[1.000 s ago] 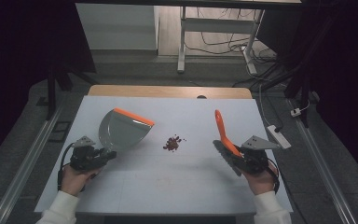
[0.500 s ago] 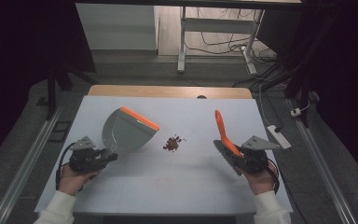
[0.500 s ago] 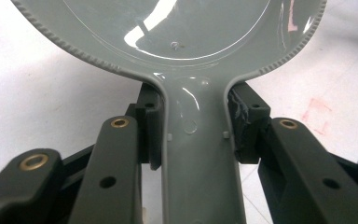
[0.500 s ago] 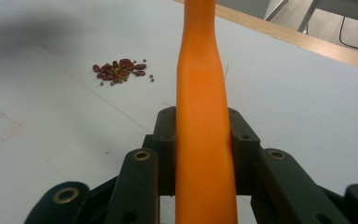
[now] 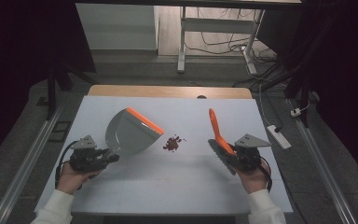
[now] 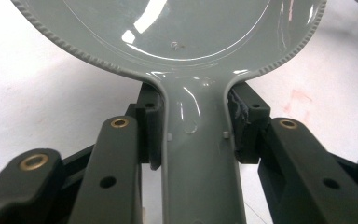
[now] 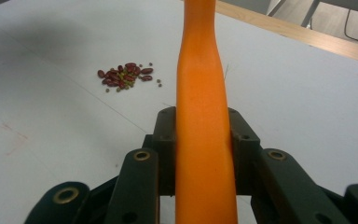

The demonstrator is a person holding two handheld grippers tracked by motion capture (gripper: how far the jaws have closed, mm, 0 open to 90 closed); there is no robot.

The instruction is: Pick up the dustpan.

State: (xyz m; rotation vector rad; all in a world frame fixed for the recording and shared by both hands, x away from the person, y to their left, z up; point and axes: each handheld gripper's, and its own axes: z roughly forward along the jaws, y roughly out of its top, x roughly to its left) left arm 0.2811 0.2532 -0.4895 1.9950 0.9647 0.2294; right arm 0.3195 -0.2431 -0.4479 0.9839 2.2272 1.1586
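Observation:
A grey dustpan (image 5: 129, 134) with an orange lip is held tilted above the white table (image 5: 182, 196), left of centre. My left gripper (image 5: 106, 156) is shut on its grey handle (image 6: 198, 158), jaws pressed against both sides. A small pile of dark red beans (image 5: 172, 143) lies on the table between the two tools, also seen as beans (image 7: 125, 76) ahead and left of the brush. My right gripper (image 5: 228, 151) is shut on an orange-handled brush (image 5: 216, 133), whose handle (image 7: 204, 121) points away from me and whose dark bristle head hangs toward the table.
A wooden strip (image 5: 168, 91) runs along the table's far edge. A white power strip (image 5: 278, 136) lies off the table's right side. Metal rails (image 5: 28, 163) flank the table on the floor. Cables and a stand (image 5: 182, 37) sit beyond.
The dustpan has swung right and tipped, its orange lip now nearer the beans. The right gripper and brush have barely moved.

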